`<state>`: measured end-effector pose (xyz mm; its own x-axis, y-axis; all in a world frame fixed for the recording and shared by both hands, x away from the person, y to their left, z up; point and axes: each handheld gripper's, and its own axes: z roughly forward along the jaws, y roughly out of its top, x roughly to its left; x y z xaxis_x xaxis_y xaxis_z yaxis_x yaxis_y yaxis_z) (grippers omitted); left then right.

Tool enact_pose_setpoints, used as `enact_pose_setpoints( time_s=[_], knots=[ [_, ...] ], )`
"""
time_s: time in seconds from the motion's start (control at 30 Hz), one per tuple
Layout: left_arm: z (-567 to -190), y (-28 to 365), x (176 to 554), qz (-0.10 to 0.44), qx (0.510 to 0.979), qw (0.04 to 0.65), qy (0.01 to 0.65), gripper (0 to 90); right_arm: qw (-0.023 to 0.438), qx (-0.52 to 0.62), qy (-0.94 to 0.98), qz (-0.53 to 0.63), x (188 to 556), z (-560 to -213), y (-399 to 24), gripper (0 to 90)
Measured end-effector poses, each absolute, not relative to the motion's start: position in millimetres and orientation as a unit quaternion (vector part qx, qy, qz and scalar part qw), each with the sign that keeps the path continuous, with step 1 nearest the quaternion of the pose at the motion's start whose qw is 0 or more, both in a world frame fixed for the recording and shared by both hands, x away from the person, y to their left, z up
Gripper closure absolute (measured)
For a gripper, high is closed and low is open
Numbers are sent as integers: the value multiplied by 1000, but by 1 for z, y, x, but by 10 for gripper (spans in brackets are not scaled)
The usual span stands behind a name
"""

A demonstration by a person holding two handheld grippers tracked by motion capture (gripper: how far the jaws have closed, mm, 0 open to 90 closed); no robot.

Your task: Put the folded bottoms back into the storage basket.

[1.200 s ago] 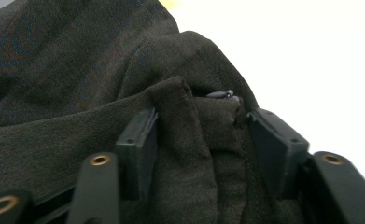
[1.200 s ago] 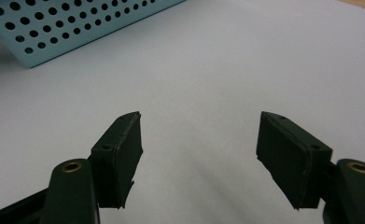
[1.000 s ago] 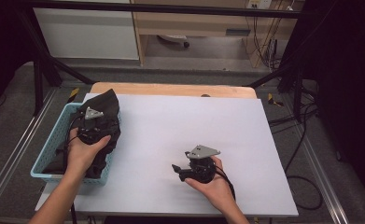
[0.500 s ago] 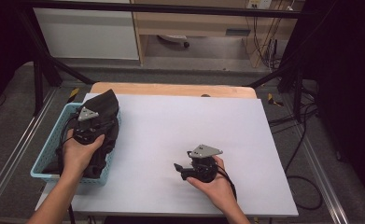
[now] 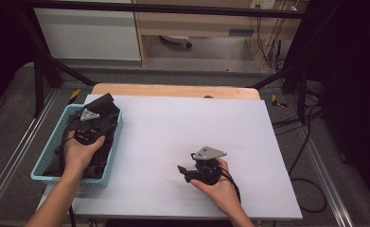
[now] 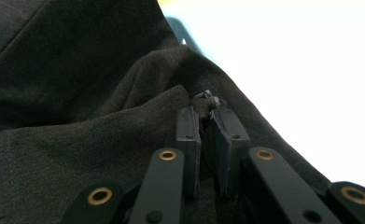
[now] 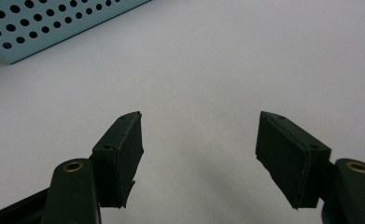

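A heap of black cloth (image 5: 104,108) fills the light blue perforated basket (image 5: 44,161) at the table's left edge. My left gripper (image 5: 97,124) reaches into the basket from the near side. Its jaws have just been closing and now stand shut on a fold of the black cloth (image 6: 77,93), pinched between the pads (image 6: 188,130). My right gripper (image 5: 182,171) rests low over the white table (image 5: 182,123) near the front, pointing left. It stands open with nothing between its fingertips (image 7: 124,140), and the basket's wall (image 7: 40,28) lies ahead of it.
A wooden board (image 5: 173,90) runs along the table's far edge. Black frame bars, cables and a grey floor surround the table. White tabletop lies between the basket and the right gripper.
The left hand has shifted slightly within the basket and its gripper has taken hold of the cloth. The right hand has stayed in place.
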<state>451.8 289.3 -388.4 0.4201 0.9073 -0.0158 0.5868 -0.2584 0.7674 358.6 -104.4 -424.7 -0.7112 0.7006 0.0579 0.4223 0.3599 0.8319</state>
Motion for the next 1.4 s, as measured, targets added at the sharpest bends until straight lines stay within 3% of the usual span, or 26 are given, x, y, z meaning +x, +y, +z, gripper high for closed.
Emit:
enact_pose_setpoints(
  time_s=[0.5,0.6,0.7,1.07,1.4],
  knots=[
    [-402,294,460,199,755,360,511,786,155,352,809,445,358,-427,-108,323],
    [-401,295,459,204,748,364,516,706,154,353,808,445,358,-428,-109,323],
    [-397,298,456,207,734,373,528,570,155,354,807,447,359,-428,-111,322],
    [-362,301,447,260,716,408,503,482,156,356,806,446,357,-426,-113,320],
    [-358,317,469,292,691,417,513,330,158,364,804,444,355,-429,-123,318]
  ],
)
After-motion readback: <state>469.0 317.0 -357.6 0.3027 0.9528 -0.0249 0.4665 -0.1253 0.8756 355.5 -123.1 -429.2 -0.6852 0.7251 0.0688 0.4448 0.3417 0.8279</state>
